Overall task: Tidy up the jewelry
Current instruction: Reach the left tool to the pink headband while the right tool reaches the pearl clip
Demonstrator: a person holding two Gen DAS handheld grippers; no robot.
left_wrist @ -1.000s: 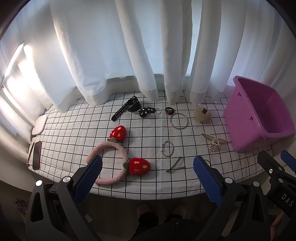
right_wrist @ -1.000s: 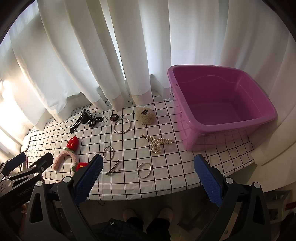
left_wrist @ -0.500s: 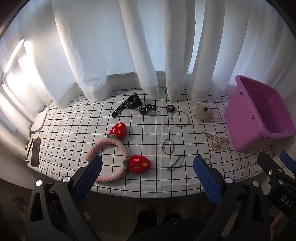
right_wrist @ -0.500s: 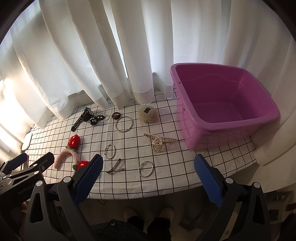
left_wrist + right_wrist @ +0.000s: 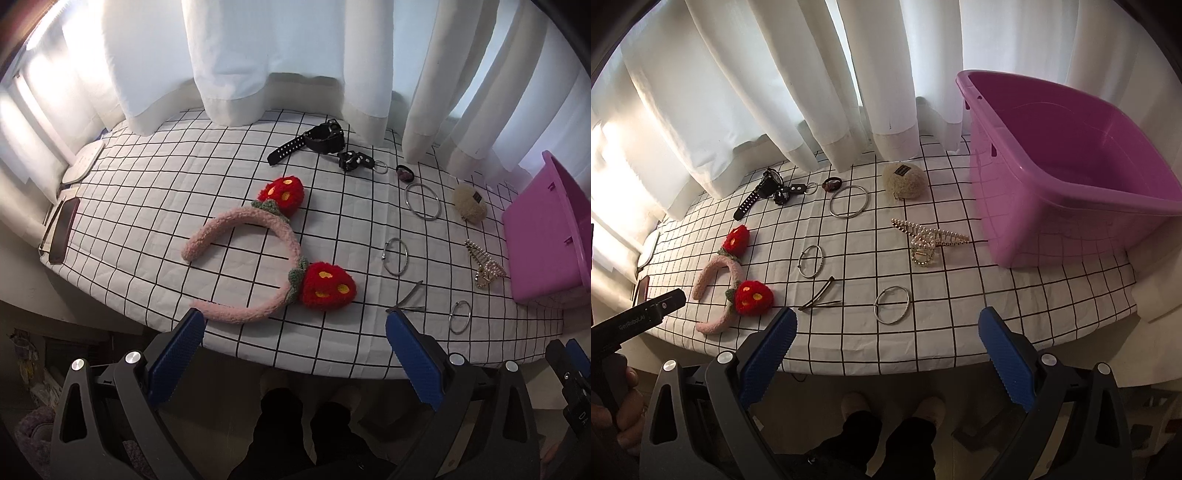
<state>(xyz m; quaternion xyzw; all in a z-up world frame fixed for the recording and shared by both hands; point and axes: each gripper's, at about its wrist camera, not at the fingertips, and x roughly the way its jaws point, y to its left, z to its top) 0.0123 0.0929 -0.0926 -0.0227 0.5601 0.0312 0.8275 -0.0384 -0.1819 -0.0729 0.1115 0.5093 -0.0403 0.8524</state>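
A pink headband with two red strawberries (image 5: 258, 258) (image 5: 733, 280) lies on the checked tablecloth, just beyond my left gripper (image 5: 295, 343), which is open and empty at the table's front edge. My right gripper (image 5: 886, 339) is open and empty, just short of a metal ring (image 5: 892, 304) and a hair pin (image 5: 820, 297). Farther on lie a pearl hair claw (image 5: 929, 240), a bangle (image 5: 810, 260), a large ring (image 5: 848, 202), a fuzzy beige clip (image 5: 905, 181), a black watch (image 5: 759, 194) and a keyring (image 5: 792, 192). The purple bin (image 5: 1034, 206) stands at the right, empty.
White curtains hang down to the table's back edge. A phone (image 5: 62, 229) and a white dish (image 5: 83, 166) sit at the far left. The table edge (image 5: 886, 369) runs right in front of both grippers. The person's feet show below.
Both grippers have moved closer to the table. The left one has swung left and now faces the headband. Nothing on the table has moved.
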